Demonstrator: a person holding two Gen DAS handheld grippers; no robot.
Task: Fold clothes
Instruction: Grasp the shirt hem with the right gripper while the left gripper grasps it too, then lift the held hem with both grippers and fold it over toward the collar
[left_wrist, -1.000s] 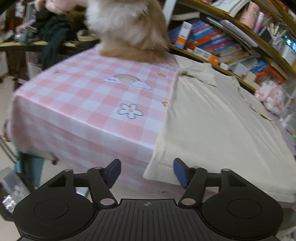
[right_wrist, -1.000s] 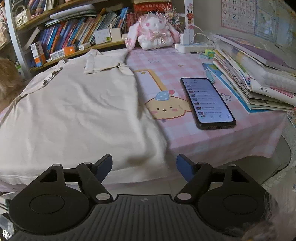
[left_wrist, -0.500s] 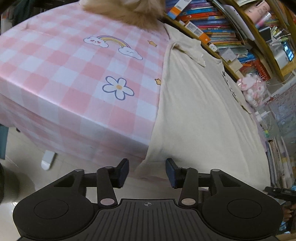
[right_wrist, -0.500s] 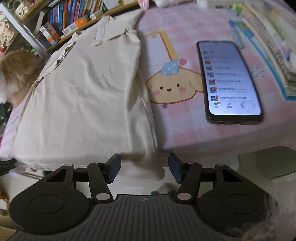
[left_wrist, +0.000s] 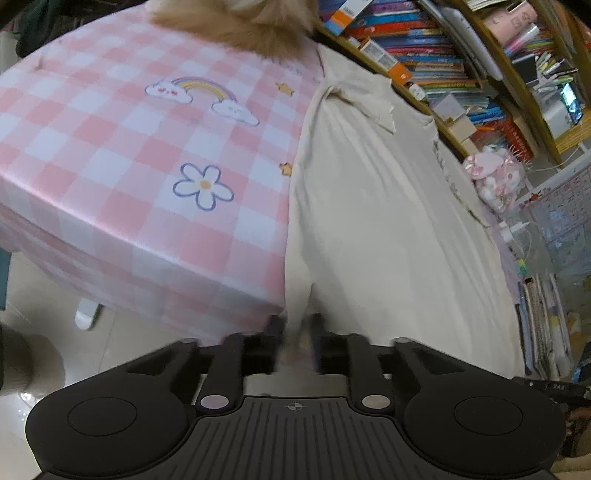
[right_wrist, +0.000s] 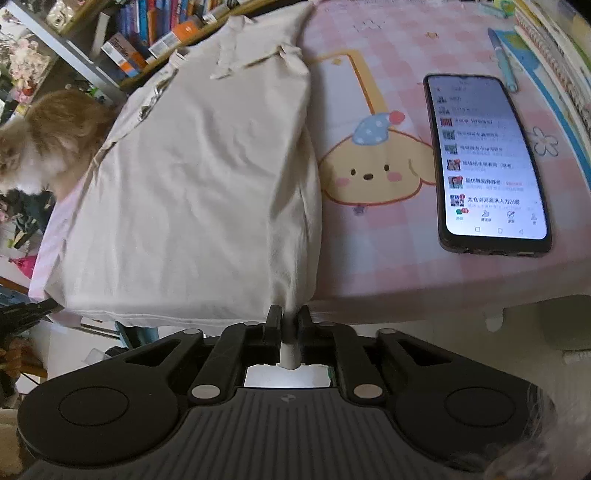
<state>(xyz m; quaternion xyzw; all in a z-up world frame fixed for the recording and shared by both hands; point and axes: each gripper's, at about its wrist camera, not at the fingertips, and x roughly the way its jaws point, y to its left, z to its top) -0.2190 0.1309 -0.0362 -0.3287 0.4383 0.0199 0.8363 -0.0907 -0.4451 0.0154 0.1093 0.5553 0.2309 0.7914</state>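
At the near edge of the table, the right gripper (right_wrist: 289, 320) has the near right corner of the cream shirt (right_wrist: 207, 192) between its pads; its jaws are closing and the cloth is pinched into a narrow fold between them. The left gripper (left_wrist: 297, 334) sits at the near left corner of the same shirt (left_wrist: 376, 229); a strip of cloth hangs between its blurred pads while the jaws are opening, and whether the pads press on it cannot be told.

The shirt lies flat along the middle of the pink checked tablecloth (left_wrist: 122, 155), hem hanging over the near edge, collar at the far end. To its right lies a phone (right_wrist: 487, 162) with a lit screen, beside a stack of books (right_wrist: 554, 48). At the far left corner sits a furry animal (right_wrist: 48, 144). Beyond the table stands a bookshelf (left_wrist: 436, 59), with a pink plush toy (left_wrist: 493, 177) near its right end.
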